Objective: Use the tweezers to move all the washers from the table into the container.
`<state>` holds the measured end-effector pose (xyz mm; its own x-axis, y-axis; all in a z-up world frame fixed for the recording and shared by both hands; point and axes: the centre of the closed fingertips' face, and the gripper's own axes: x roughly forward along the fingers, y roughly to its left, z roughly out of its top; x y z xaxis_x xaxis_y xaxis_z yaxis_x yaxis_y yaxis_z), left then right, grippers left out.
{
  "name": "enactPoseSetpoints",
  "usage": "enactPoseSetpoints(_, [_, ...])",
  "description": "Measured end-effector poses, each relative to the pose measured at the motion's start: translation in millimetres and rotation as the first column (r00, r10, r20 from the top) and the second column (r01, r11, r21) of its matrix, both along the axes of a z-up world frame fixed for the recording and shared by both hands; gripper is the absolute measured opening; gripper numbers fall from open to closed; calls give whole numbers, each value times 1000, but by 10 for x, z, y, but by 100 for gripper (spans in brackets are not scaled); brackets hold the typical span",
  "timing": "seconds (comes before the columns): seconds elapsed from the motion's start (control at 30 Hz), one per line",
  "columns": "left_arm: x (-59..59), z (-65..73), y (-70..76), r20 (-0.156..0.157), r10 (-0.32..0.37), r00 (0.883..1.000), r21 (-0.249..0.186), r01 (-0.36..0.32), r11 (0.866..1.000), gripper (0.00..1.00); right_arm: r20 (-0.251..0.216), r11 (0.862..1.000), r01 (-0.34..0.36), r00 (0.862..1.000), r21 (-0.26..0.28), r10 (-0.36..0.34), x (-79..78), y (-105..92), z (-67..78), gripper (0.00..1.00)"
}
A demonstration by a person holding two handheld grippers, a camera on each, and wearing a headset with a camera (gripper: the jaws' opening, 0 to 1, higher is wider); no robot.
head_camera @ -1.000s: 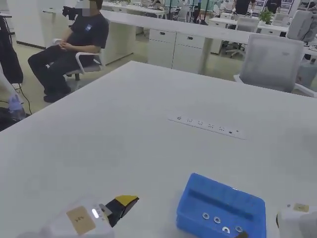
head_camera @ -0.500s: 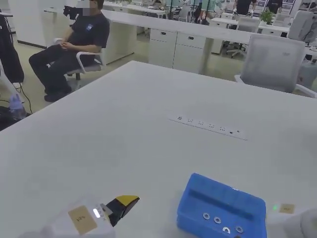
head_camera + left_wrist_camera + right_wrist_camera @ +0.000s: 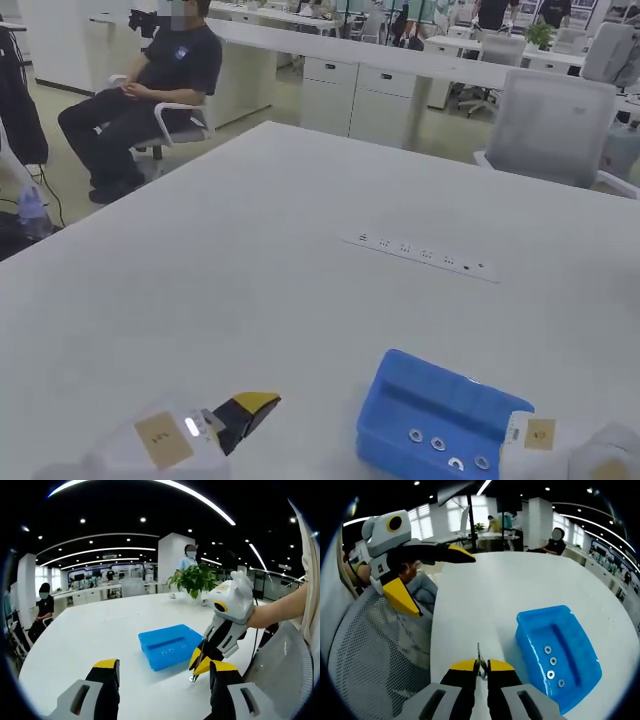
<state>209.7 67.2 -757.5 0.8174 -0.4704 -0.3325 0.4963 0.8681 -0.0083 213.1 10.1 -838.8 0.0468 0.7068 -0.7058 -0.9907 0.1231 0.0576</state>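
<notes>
Right gripper view: tweezers (image 3: 478, 652) in claw (image 3: 480, 666)

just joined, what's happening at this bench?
The right hand-held gripper is shut on the tweezers, which it holds over the white table beside the blue container. Four washers lie in the container. The left hand-held gripper is open and empty, off to the side.
</notes>
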Motion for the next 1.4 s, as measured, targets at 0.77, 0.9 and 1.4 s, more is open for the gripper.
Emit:
enactPoseSetpoints(0.77, [1,-15,-10,-4,-5,1000,5,5,1000,74,231,995,-96,968,5,93,101,62,385,3])
enactPoseSetpoints(0.9, [0,-17,-17,-5,-8,1000,6,8,1000,73,272,994,-109,956,-7,106,155,75,469,3])
enactPoseSetpoints(1.4, [2,-20,-21,-4,-9,1000,6,9,1000,73,310,998,-29,951,55,10,557,176,692,3])
